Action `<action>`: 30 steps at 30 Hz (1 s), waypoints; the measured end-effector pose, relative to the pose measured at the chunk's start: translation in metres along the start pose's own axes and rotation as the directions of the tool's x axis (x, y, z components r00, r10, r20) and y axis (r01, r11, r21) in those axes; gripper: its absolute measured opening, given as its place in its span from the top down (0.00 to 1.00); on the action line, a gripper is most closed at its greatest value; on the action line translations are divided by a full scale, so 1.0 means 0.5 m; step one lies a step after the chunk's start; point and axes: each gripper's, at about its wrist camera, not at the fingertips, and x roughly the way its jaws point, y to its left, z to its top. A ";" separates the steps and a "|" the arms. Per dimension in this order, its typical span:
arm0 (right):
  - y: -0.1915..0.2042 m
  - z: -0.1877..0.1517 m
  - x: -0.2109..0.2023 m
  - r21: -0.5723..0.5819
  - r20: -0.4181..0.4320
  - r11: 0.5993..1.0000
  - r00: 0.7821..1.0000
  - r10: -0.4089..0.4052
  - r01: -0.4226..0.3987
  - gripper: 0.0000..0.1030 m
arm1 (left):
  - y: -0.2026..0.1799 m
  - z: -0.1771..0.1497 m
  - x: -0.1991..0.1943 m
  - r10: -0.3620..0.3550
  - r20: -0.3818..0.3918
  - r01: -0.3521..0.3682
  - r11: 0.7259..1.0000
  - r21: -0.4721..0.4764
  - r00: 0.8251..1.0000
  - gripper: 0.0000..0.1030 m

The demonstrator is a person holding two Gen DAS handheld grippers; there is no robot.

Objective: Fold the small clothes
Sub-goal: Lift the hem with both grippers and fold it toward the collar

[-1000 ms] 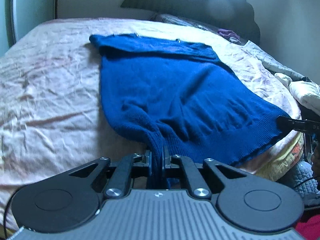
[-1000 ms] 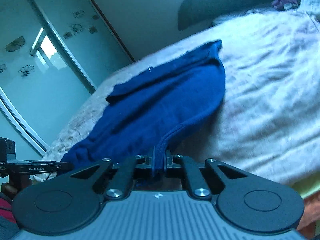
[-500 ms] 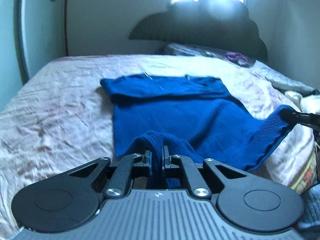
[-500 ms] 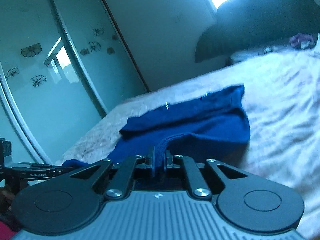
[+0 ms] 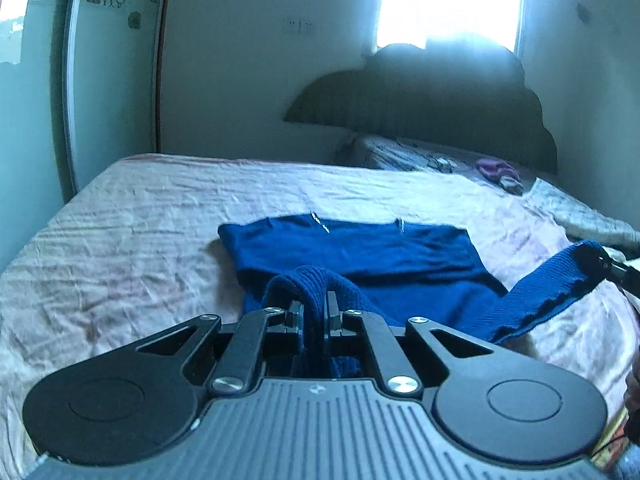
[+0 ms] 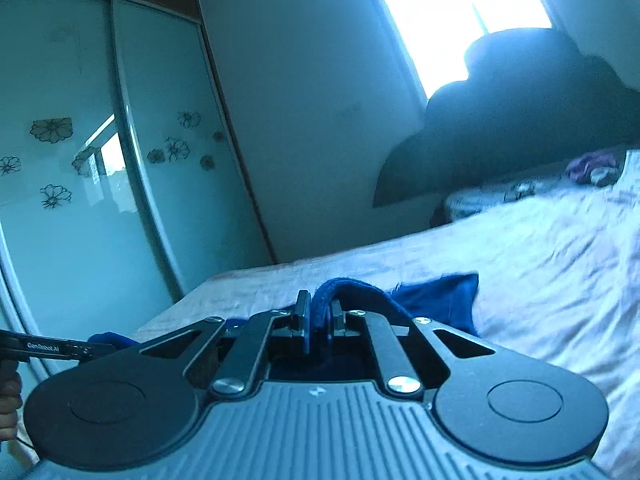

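The blue knitted sweater (image 5: 360,256) lies at the centre of the left wrist frame, its far part flat on the bed (image 5: 120,240), its ribbed hem lifted. The left gripper (image 5: 315,312) is clamped on 1 hem corner at lower centre; the right gripper (image 6: 318,320) is clamped on the other corner, seen stretched at the right edge of the left wrist frame.

For a clean fold, the 2 corners are best kept level and taut, carried toward the far edge, and lowered together so that hem meets shoulders.

The bed is covered by a creased pale pink sheet. A dark headboard (image 5: 420,112) stands at upper right under a bright window (image 5: 448,4); flower-patterned wardrobe doors (image 6: 100,160) fill the left of the right wrist frame.
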 end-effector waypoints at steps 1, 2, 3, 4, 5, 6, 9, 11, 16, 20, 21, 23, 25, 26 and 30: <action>0.001 0.002 0.005 -0.005 0.011 1.000 1.000 -0.006 0.006 0.93 | 0.000 0.005 0.003 0.004 0.004 -0.004 1.000 -0.002 1.000 0.92; 0.001 0.002 0.009 -0.007 0.021 1.000 1.000 -0.009 0.009 0.93 | -0.001 0.010 0.008 0.007 0.007 -0.007 1.000 -0.005 1.000 0.92; 0.002 0.004 0.013 -0.008 0.029 1.000 1.000 -0.010 0.011 0.93 | -0.001 0.014 0.012 0.008 0.008 -0.008 1.000 -0.006 1.000 0.92; 0.002 0.004 0.018 -0.012 0.033 1.000 0.999 -0.013 0.014 0.93 | 0.000 0.019 0.017 0.009 0.008 -0.009 1.000 -0.009 1.000 0.92; 0.001 0.005 0.026 -0.013 0.039 1.000 0.999 -0.020 0.020 0.93 | -0.001 0.025 0.024 0.014 0.007 -0.014 1.000 -0.010 1.000 0.92; 0.001 0.006 0.032 -0.008 0.044 1.000 0.999 -0.023 0.023 0.93 | -0.002 0.030 0.033 0.022 0.007 -0.022 1.000 -0.004 1.000 0.92; -0.008 0.006 0.057 0.020 0.054 1.000 0.998 -0.022 0.020 0.93 | -0.011 0.042 0.066 0.067 0.003 -0.067 0.998 0.019 0.998 0.91; -0.014 0.004 0.079 0.031 0.056 0.999 0.998 -0.023 0.021 0.93 | -0.014 0.048 0.092 0.086 -0.009 -0.086 0.996 0.020 0.996 0.91; -0.025 0.000 0.127 0.045 0.052 0.998 0.998 -0.036 0.034 0.93 | -0.018 0.060 0.153 0.128 -0.029 -0.127 0.992 0.026 0.991 0.91; -0.045 -0.008 0.169 0.081 0.039 0.995 0.997 -0.064 0.061 0.93 | -0.024 0.068 0.186 0.140 -0.032 -0.139 0.990 0.034 0.990 0.91; -0.050 -0.009 0.176 0.094 0.036 0.994 0.997 -0.064 0.060 0.93 | -0.025 0.071 0.192 0.141 -0.033 -0.140 0.989 0.036 0.989 0.91; -0.057 -0.011 0.187 0.104 0.036 0.992 0.996 -0.076 0.072 0.93 | -0.027 0.076 0.203 0.149 -0.031 -0.147 0.988 0.044 0.988 0.91; -0.062 -0.010 0.194 0.105 0.038 0.991 0.996 -0.083 0.079 0.93 | -0.028 0.080 0.211 0.157 -0.028 -0.156 0.987 0.050 0.987 0.91; -0.064 -0.009 0.198 0.105 0.038 0.991 0.996 -0.084 0.080 0.93 | -0.028 0.081 0.215 0.158 -0.030 -0.156 0.986 0.050 0.987 0.91; -0.065 -0.002 0.207 0.093 0.045 0.992 0.995 -0.089 0.084 0.93 | -0.027 0.088 0.232 0.166 -0.032 -0.164 0.985 0.054 0.986 0.91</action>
